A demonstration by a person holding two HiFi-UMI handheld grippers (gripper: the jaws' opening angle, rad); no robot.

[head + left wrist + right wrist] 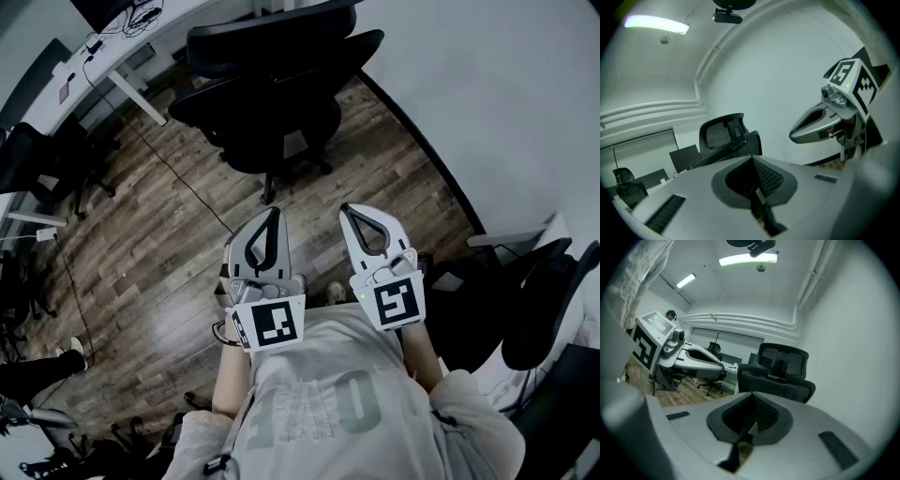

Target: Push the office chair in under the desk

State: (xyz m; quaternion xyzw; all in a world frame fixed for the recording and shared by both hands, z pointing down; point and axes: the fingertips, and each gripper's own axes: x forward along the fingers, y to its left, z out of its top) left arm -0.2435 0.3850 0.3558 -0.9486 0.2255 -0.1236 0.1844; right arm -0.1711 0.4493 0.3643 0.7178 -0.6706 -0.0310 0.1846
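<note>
A black mesh office chair [272,103] stands on the wood floor, pulled out from the white desk [103,61] at the upper left. Its back faces me. My left gripper [275,213] and right gripper [346,209] are held side by side in front of my chest, both shut and empty, a good step short of the chair. In the left gripper view the chair [726,136] shows beyond my closed jaws, with the right gripper [825,124] beside them. In the right gripper view the chair's backrest [780,373] is straight ahead.
A white wall [487,84] runs along the right. More black chairs stand at the left [47,169] and lower right [553,300]. A thin cable [178,178] trails across the floor from the desk. Someone's shoe [75,352] shows at the left edge.
</note>
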